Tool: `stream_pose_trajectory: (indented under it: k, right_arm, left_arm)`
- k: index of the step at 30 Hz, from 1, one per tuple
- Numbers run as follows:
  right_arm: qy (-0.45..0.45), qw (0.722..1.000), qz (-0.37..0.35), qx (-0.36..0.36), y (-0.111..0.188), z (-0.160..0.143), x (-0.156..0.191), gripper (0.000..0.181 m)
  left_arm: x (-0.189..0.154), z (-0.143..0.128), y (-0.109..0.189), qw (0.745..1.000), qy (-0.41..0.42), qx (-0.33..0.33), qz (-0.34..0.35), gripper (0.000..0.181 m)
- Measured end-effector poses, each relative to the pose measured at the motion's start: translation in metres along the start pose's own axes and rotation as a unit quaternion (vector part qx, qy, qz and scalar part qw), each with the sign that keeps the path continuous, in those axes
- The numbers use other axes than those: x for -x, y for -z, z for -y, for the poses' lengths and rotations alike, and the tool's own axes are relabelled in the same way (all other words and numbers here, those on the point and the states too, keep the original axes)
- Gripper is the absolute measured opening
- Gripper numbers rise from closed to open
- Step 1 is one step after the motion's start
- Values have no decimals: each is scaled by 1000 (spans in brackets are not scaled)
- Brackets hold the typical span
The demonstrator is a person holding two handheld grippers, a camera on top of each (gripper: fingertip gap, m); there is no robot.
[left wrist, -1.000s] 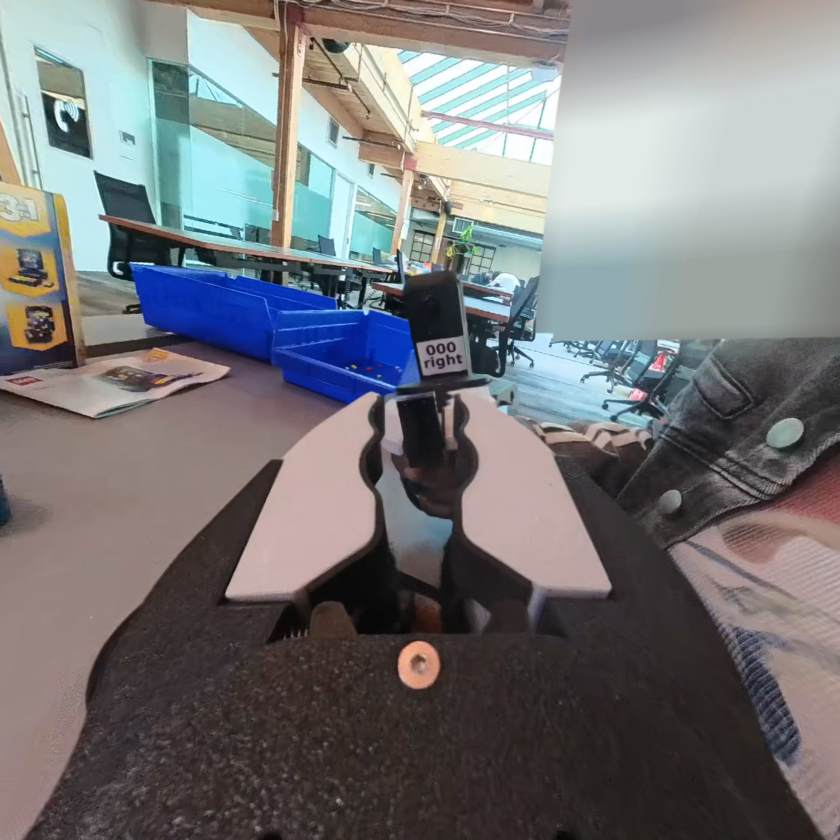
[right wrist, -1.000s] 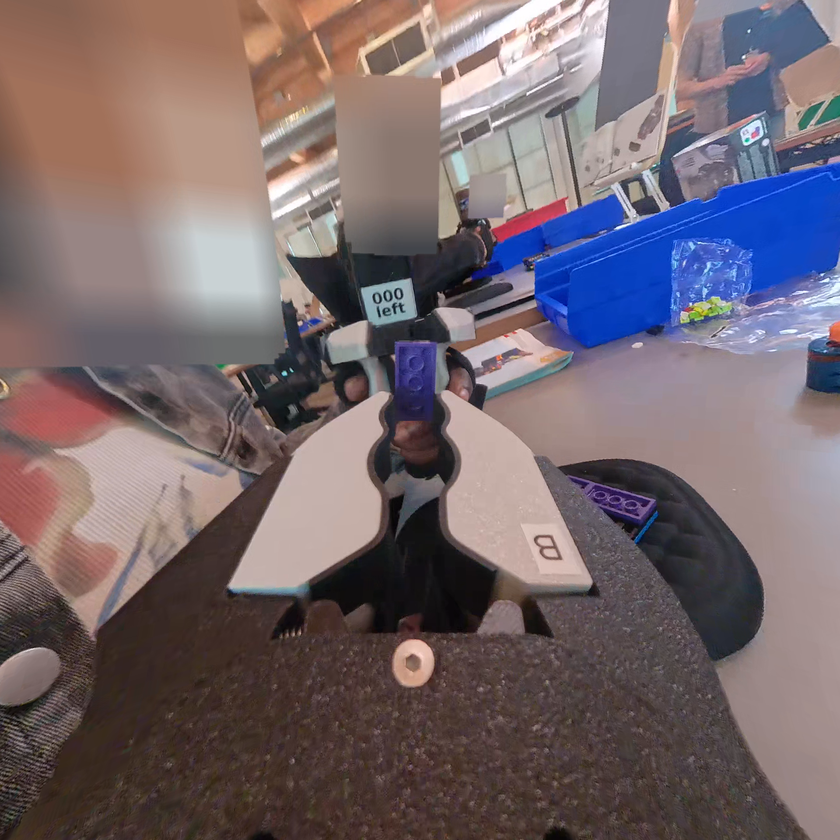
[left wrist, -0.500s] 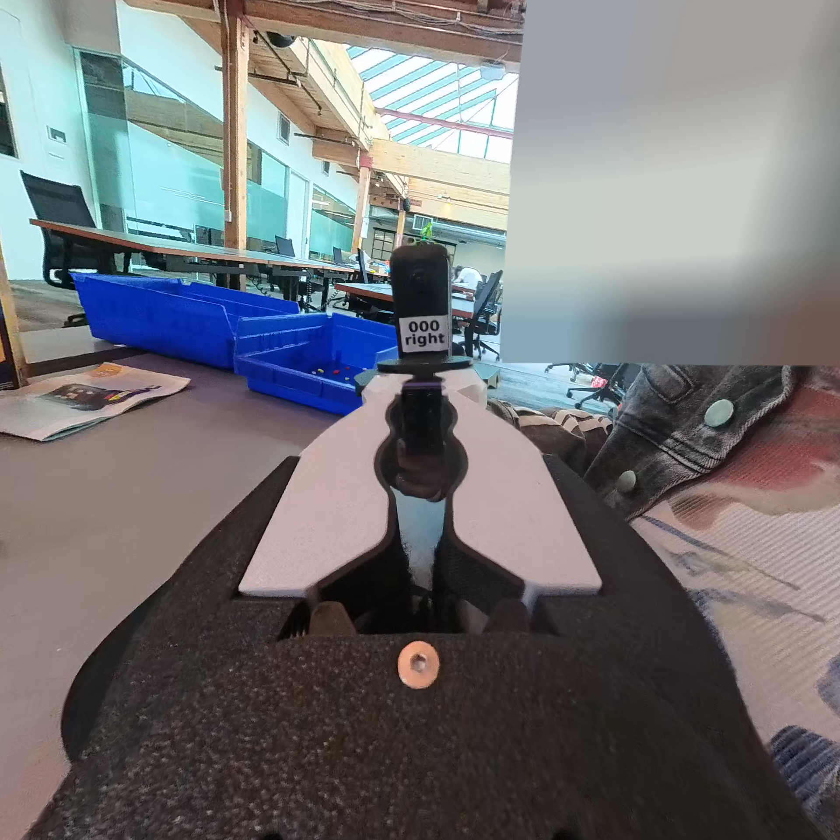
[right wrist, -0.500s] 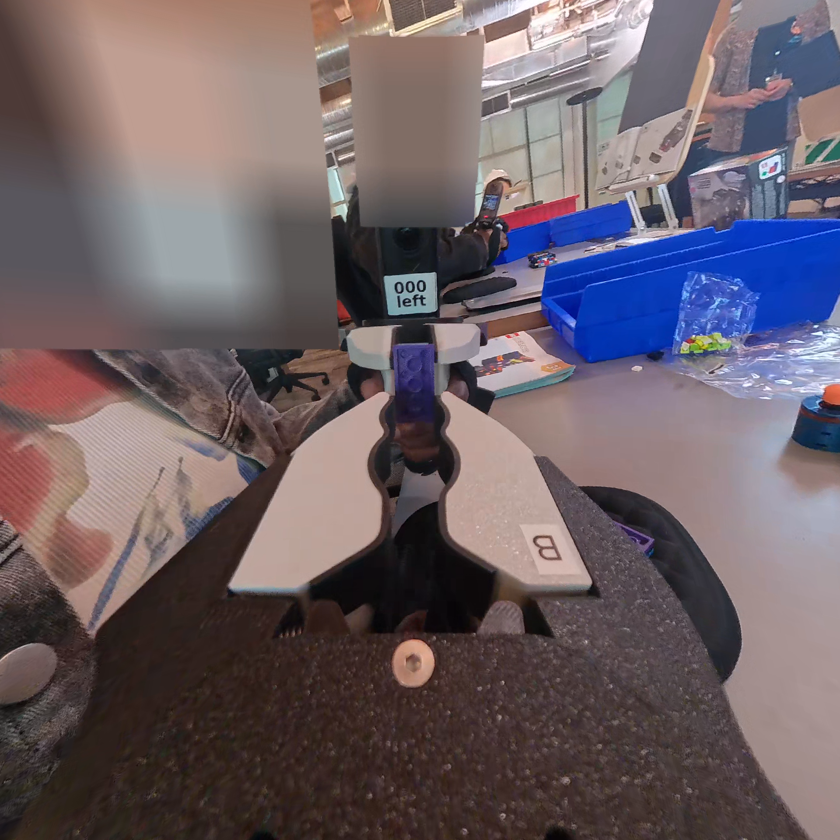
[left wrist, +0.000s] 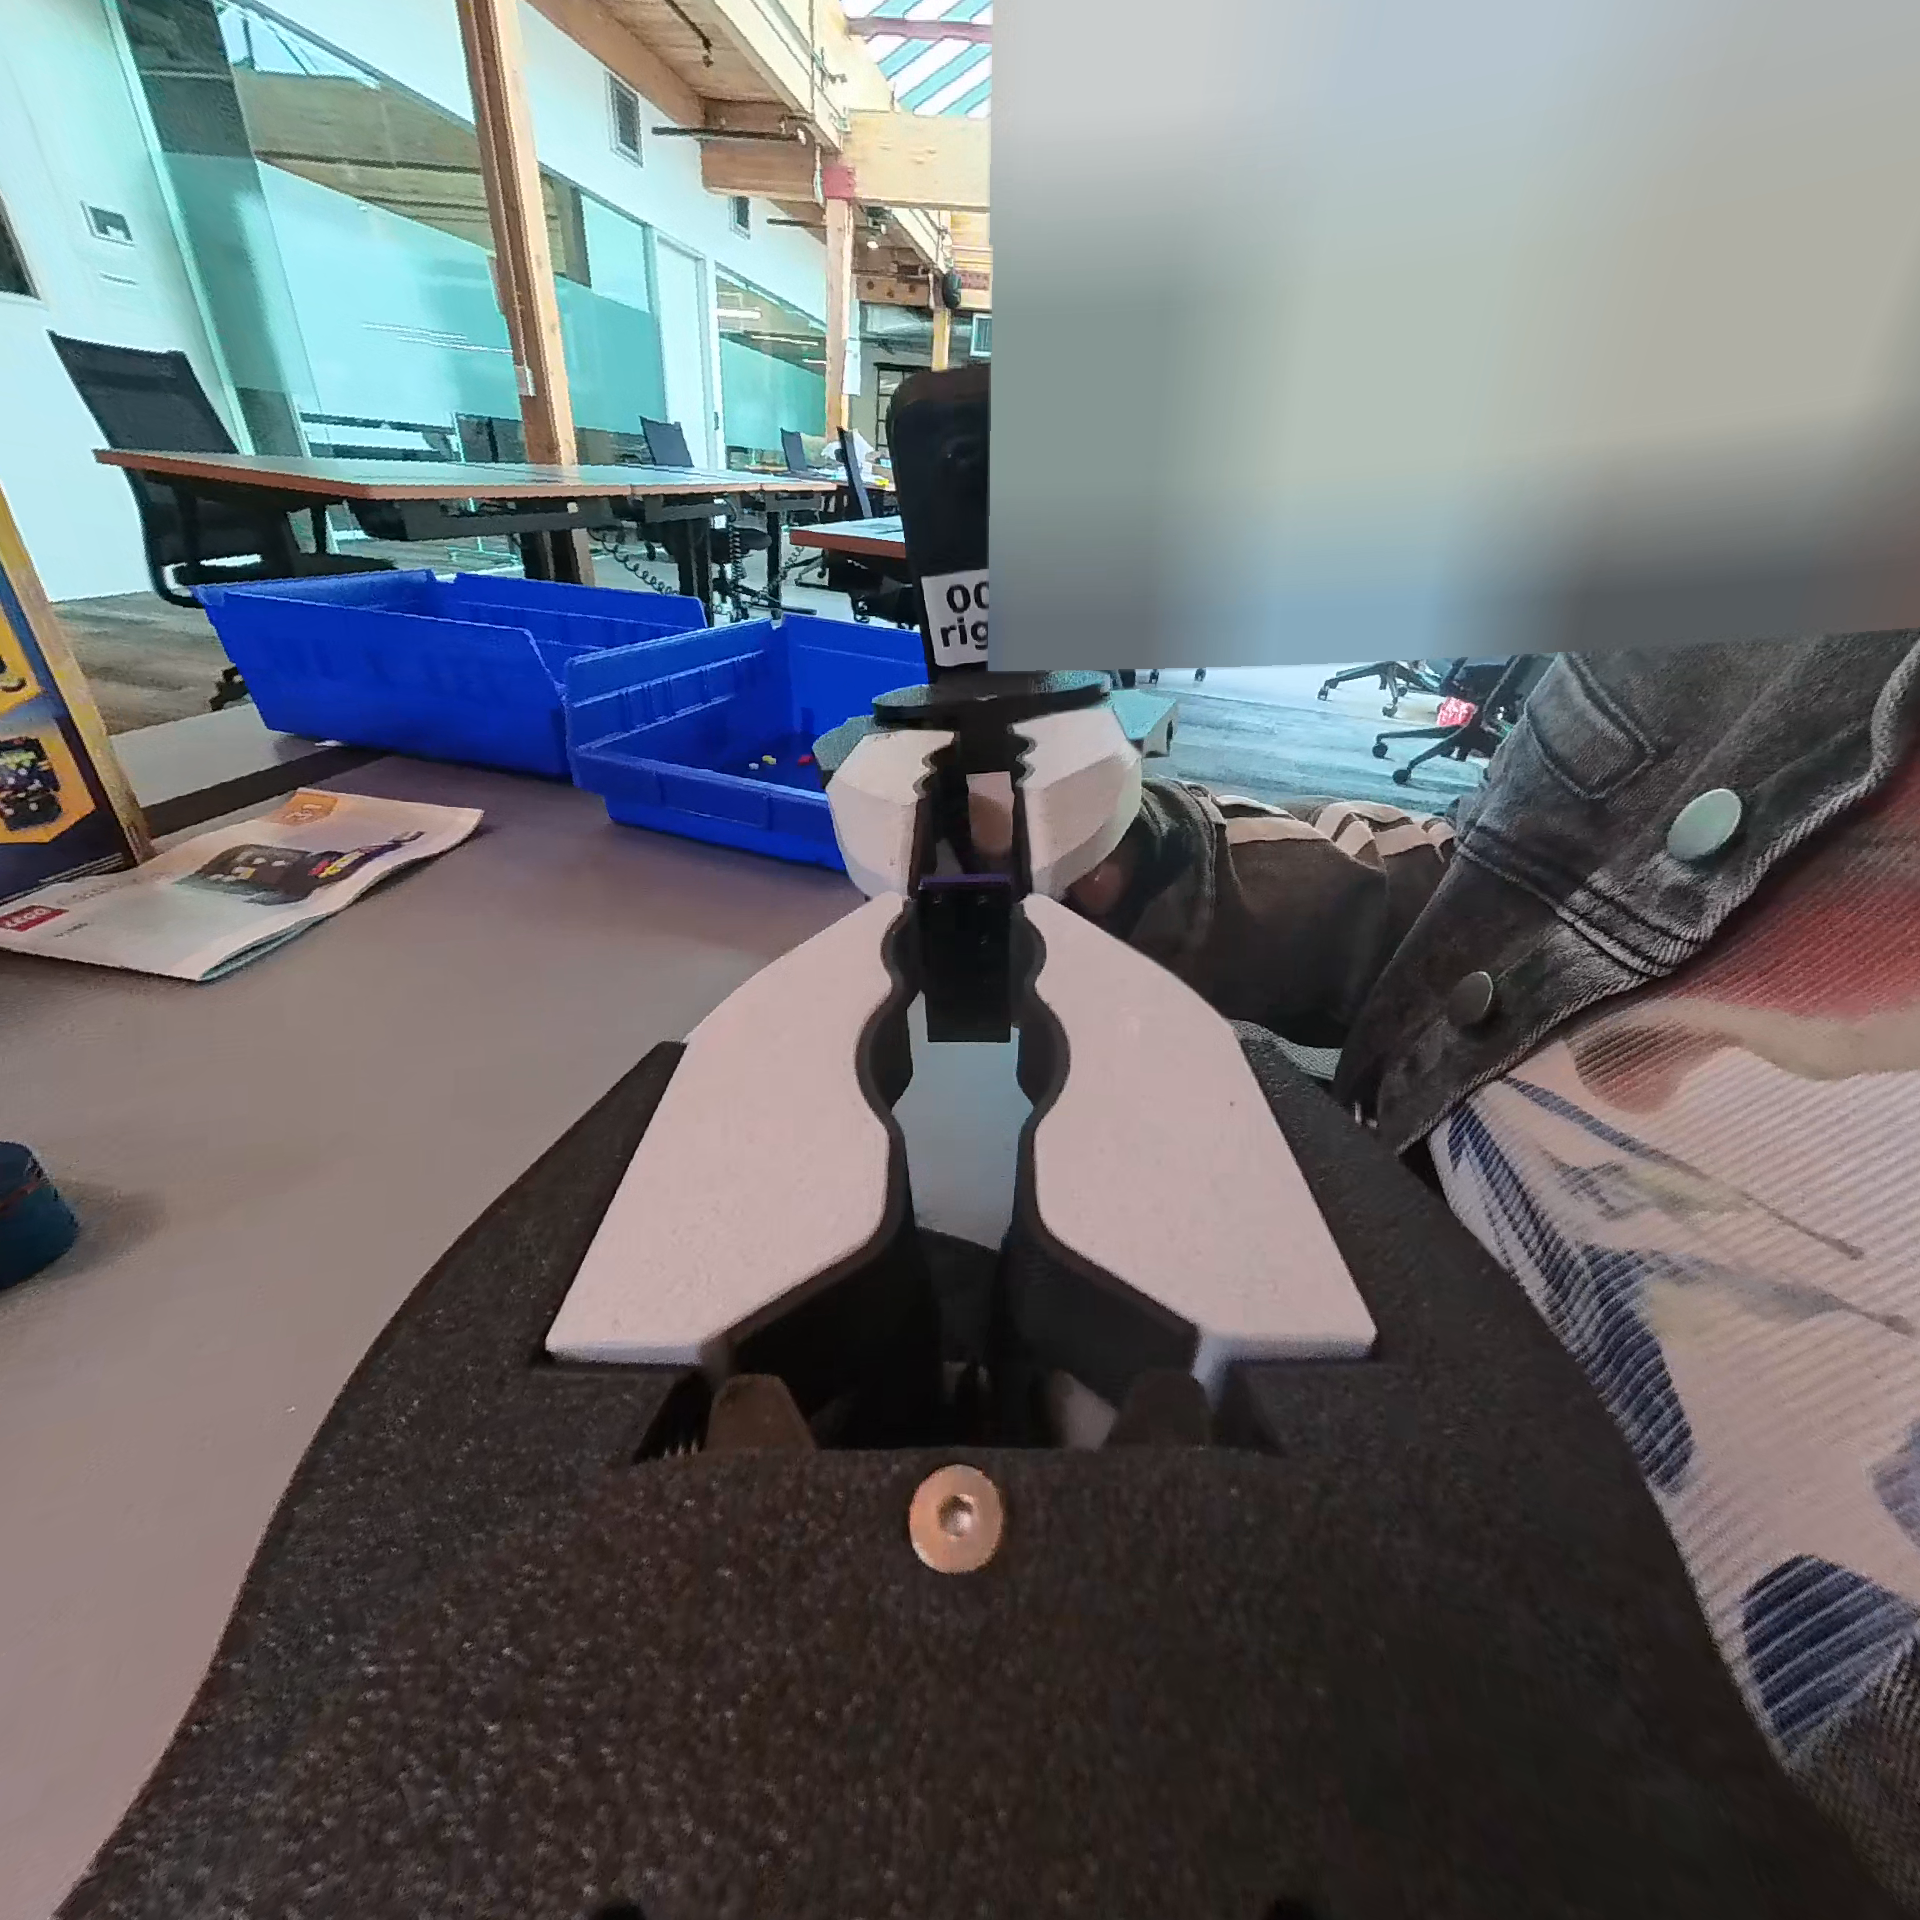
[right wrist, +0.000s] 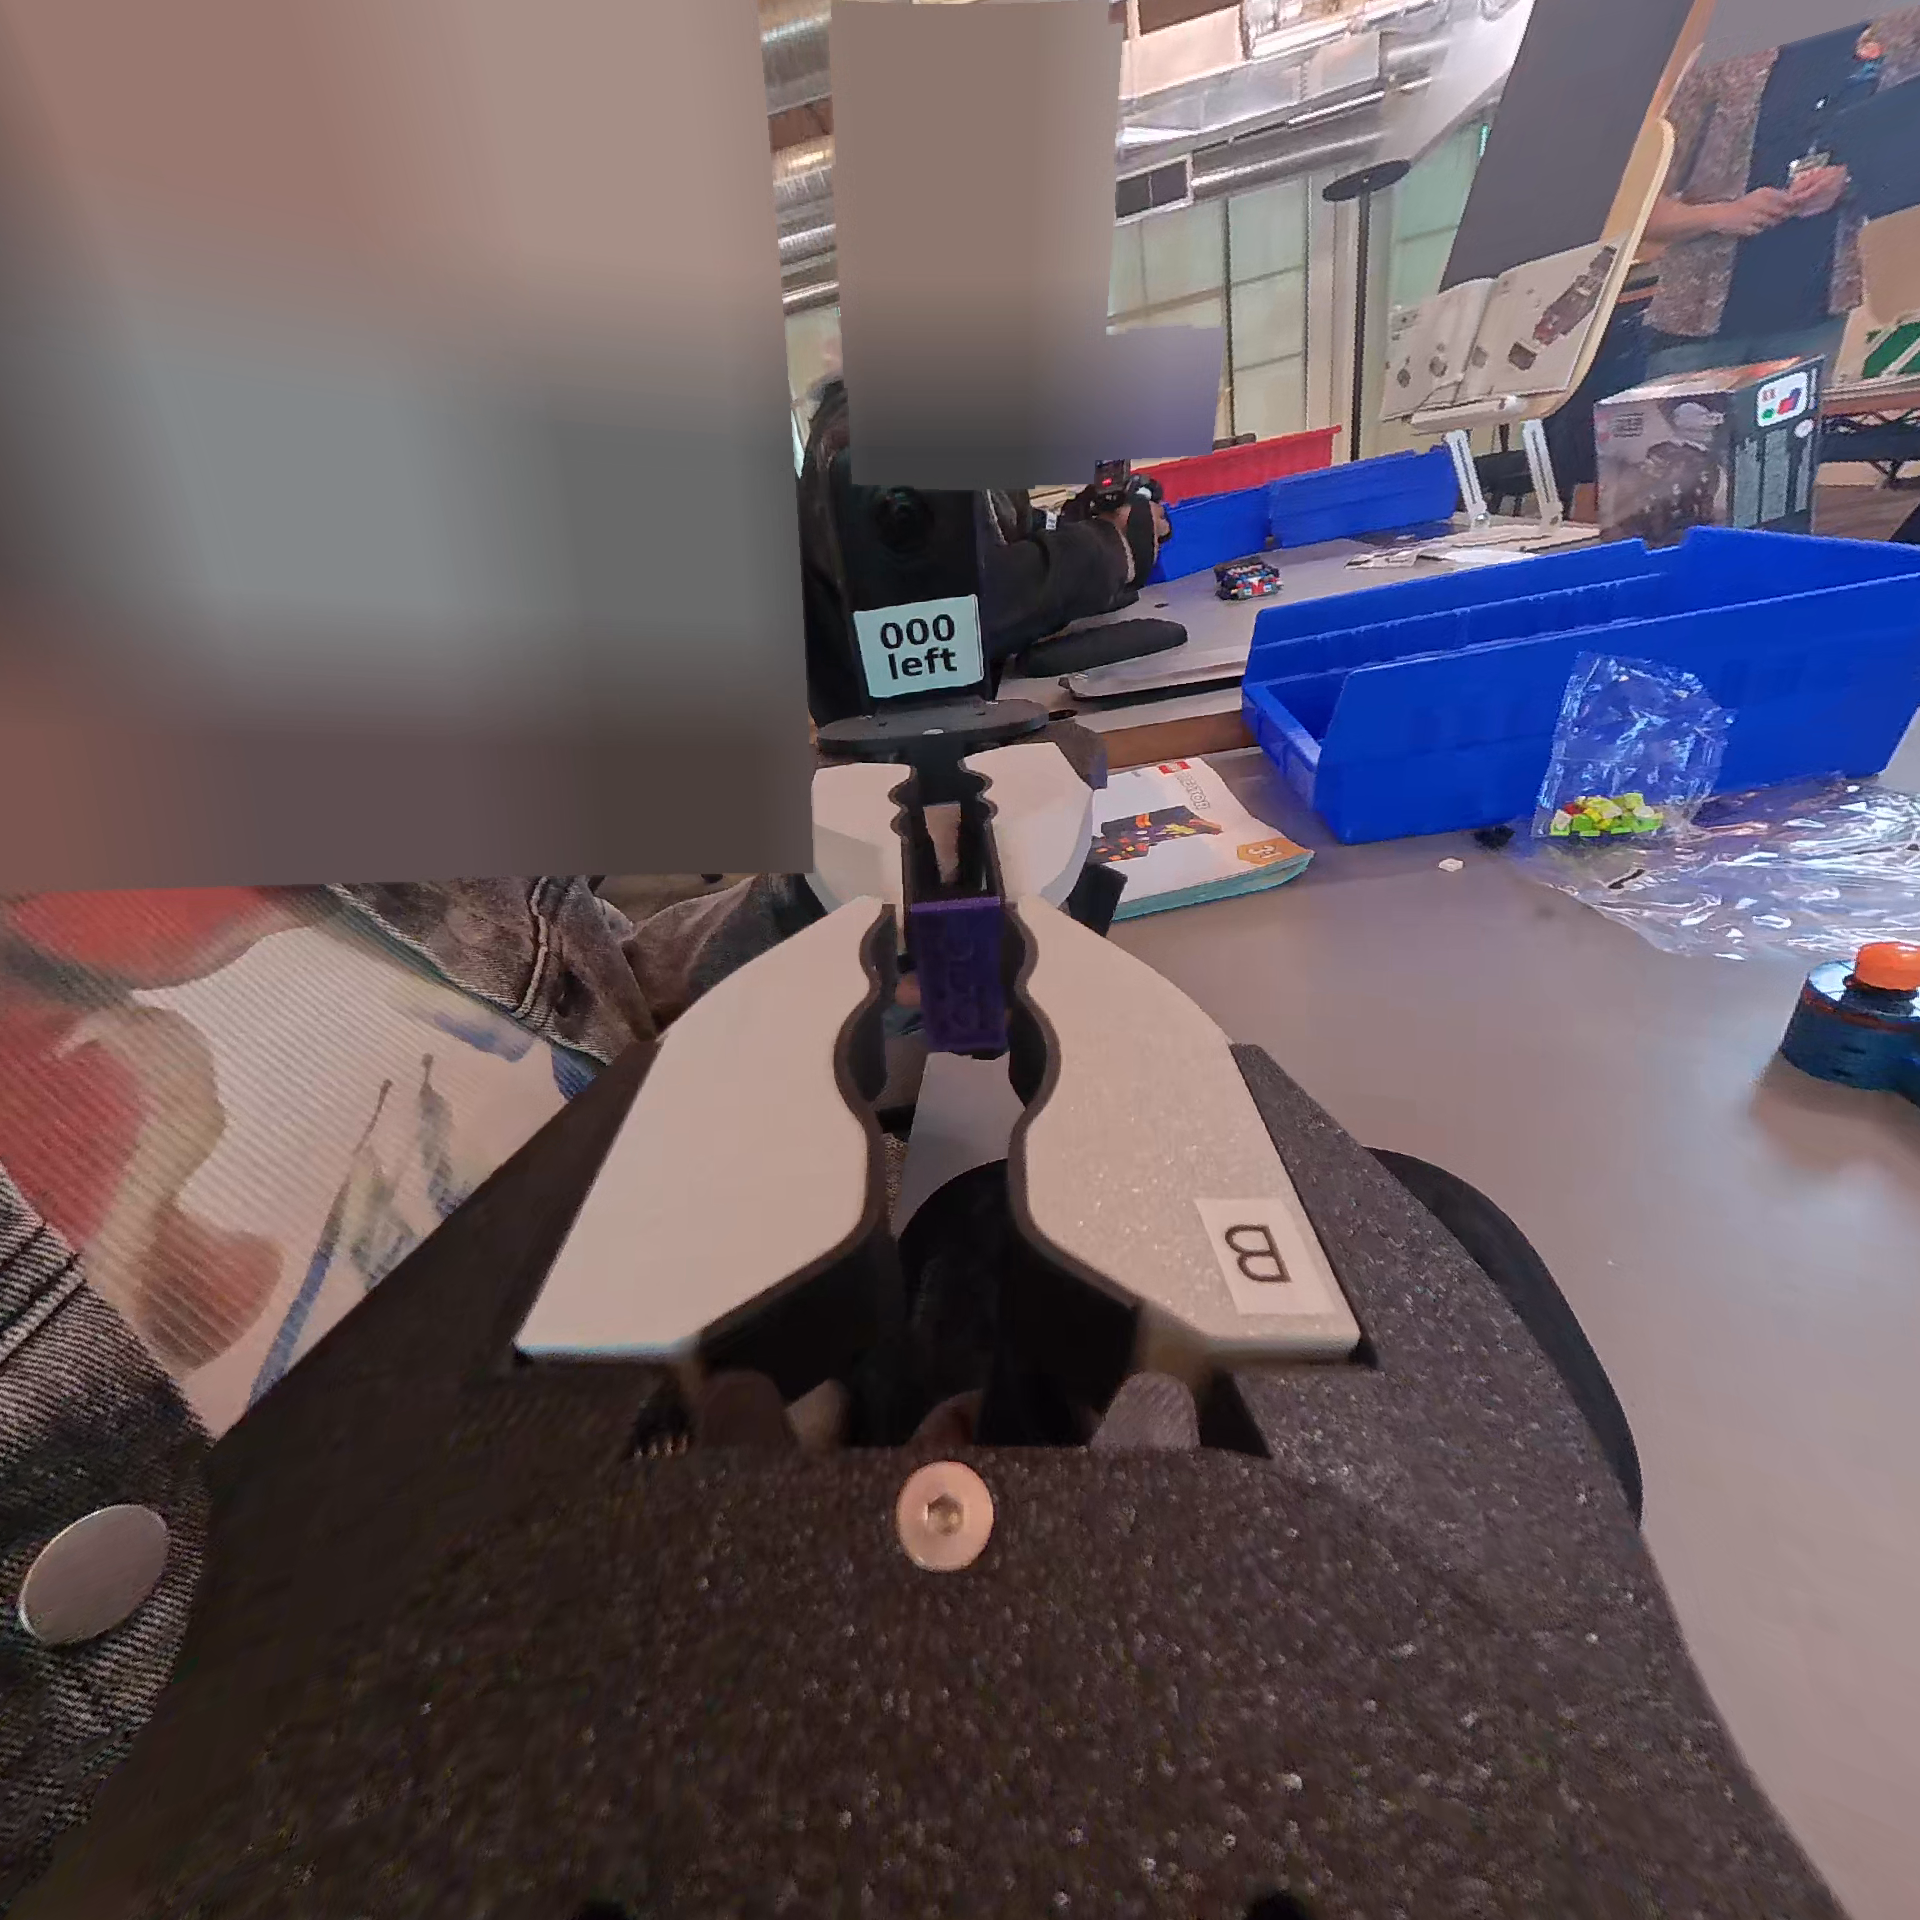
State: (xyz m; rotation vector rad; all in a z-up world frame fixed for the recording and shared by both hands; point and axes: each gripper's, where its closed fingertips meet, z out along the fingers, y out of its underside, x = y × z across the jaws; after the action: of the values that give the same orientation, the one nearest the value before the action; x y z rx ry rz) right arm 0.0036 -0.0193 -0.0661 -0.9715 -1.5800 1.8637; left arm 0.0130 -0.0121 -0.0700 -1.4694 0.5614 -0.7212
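Right gripper (right wrist: 951,925) is clamped on the purple brick (right wrist: 954,987), meeting the left gripper (left wrist: 961,925) at twelve o'clock, which is narrowed around it, bite uncertain, with blue bins (right wrist: 1558,717) at two o'clock.

Wooden posts (left wrist: 514,239) and glass partitions (left wrist: 395,312) fill the upper left; long desks (left wrist: 416,480) and black chairs (left wrist: 145,416) stand below.

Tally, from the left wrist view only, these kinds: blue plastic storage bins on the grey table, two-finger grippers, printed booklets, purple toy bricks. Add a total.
Blue plastic storage bins: 2
Two-finger grippers: 2 (left gripper, right gripper)
Printed paper booklet: 1
Purple studded toy brick: 1
Total: 6
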Motion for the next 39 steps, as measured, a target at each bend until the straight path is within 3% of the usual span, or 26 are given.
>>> stream_pose_trajectory:
  k: [9,14,39]
  right_arm:
    - [35,999,-18,10,0,-6,-1,15]
    - [51,997,-34,-48,0,4,-6,15]
    - [6,991,-58,-123,-11,6,-30,14]
  left_arm:
    - [0,-7,1,999,0,38,6,15]
    - [5,2,1,999,35,-25,1,14]
    - [30,11,15,975,130,-181,-14,15]
